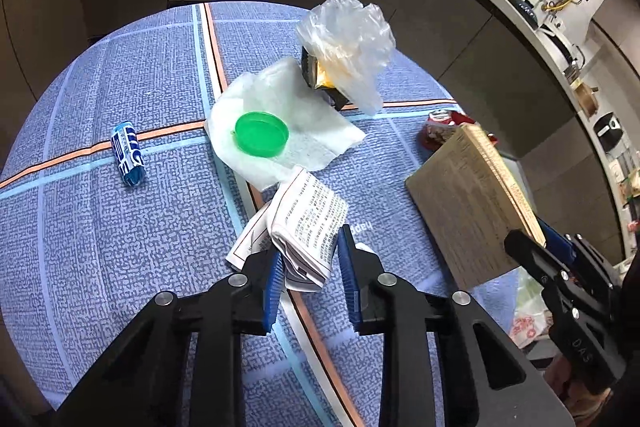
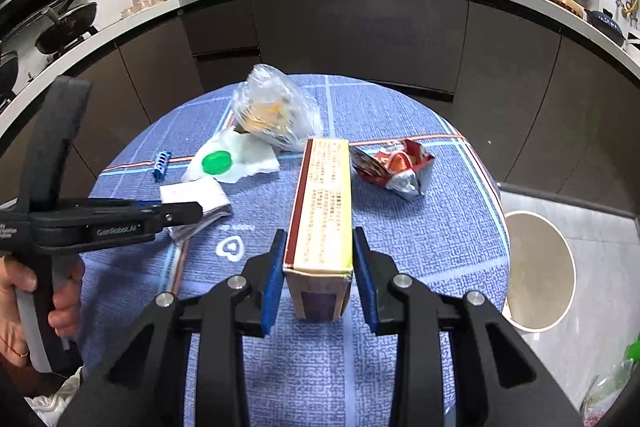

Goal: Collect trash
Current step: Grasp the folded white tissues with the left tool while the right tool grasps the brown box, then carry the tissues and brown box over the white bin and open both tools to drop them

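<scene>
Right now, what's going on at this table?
A person is clearing trash off a round blue-clothed table with two tools. The right hand-held gripper is clamped on a long cardboard box. The left hand-held gripper straddles a folded printed leaflet, apparently not squeezed yet. A green lid, tissue, plastic bag, blue wrapper and red snack packet remain.

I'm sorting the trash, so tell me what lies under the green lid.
The green lid sits on a crumpled white napkin, which lies on the blue tablecloth. Whatever is under the lid itself, or beneath the napkin, is covered.
</scene>
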